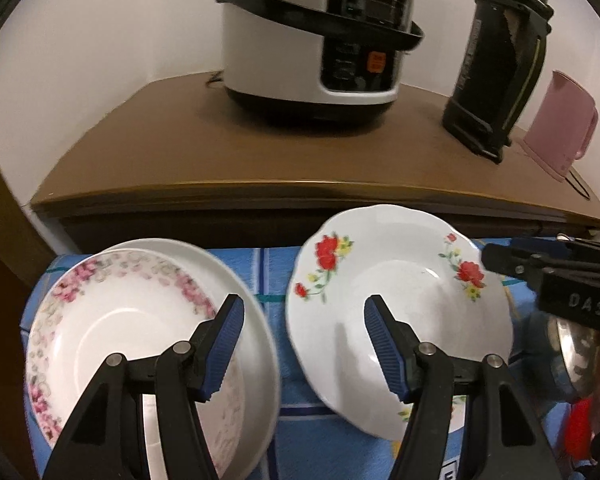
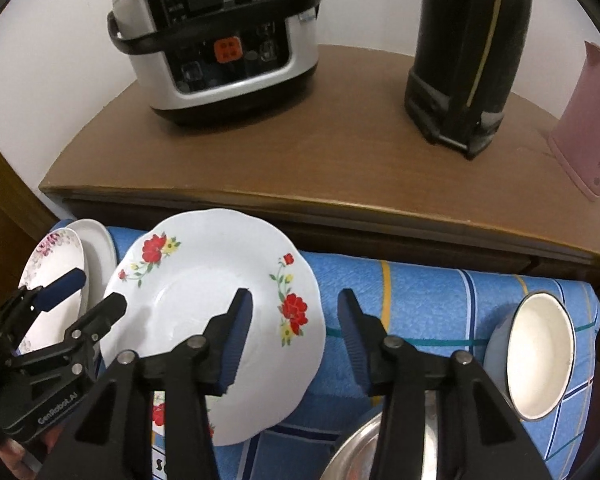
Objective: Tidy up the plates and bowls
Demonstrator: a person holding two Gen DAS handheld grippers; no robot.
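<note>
The left gripper (image 1: 304, 320) stands with its jaws apart and empty, above the gap between two plates. The right gripper (image 2: 296, 316) also has its jaws apart; one finger is over the right rim of the red-flower plate (image 2: 204, 300), but the pads do not press it. This plate lies on the blue checked cloth (image 2: 420, 304). To its left lies the pink-flower plate (image 1: 112, 316) on a plain white plate (image 1: 256, 320). To the right a white bowl (image 2: 540, 352) leans tilted near a steel bowl (image 2: 352, 456). Behind, on the brown cabinet (image 2: 300, 168), stand a rice cooker (image 2: 220, 40), a black flask (image 2: 468, 60) and a pink kettle (image 1: 560, 124).
</note>
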